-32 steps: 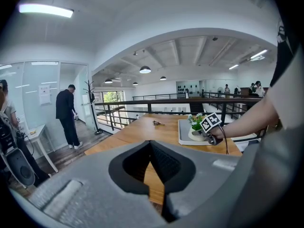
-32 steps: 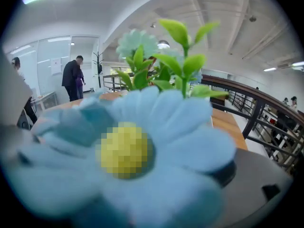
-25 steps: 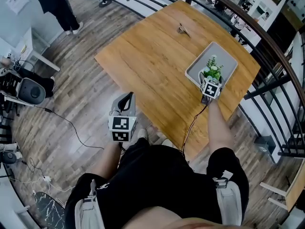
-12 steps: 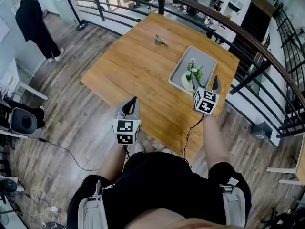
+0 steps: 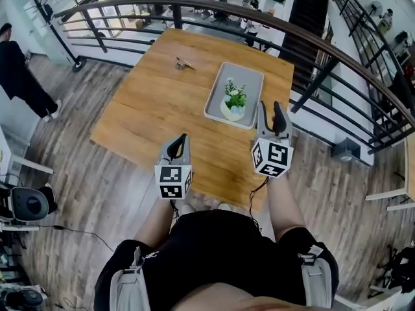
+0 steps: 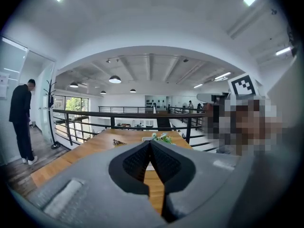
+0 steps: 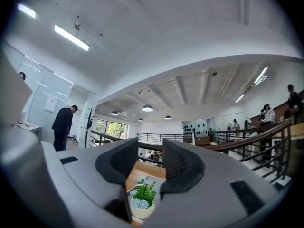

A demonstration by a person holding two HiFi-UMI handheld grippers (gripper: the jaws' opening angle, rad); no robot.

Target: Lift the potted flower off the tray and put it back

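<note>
a person in dark clothes (image 5: 18,76) stands at the far left on the wood floor (image 5: 71,173), well apart from the table (image 5: 149,109). next comes my left gripper (image 5: 179,140), held up in front of me over the near part of the table as my head view has it. its jaws are pressed together with nothing in them, and in its own view the two dark pads meet along one line. farther back on the wood top lies a small thing (image 5: 184,63) that i can't make out. to the right of it the grey tray (image 5: 249,76) sits flat on the table, and the potted flower (image 5: 235,100) stands upright in the tray's near end – white pot, green leaves, a few pale blue blooms. my right gripper (image 5: 270,112) hangs on the near side of the tray and points toward it. its jaws have just been closing, yet a gap is left between them and they hold nothing – the flower only shows low through that gap, beyond the tips and untouched. behind the table a dark railing (image 5: 194,4) curves round.
</note>
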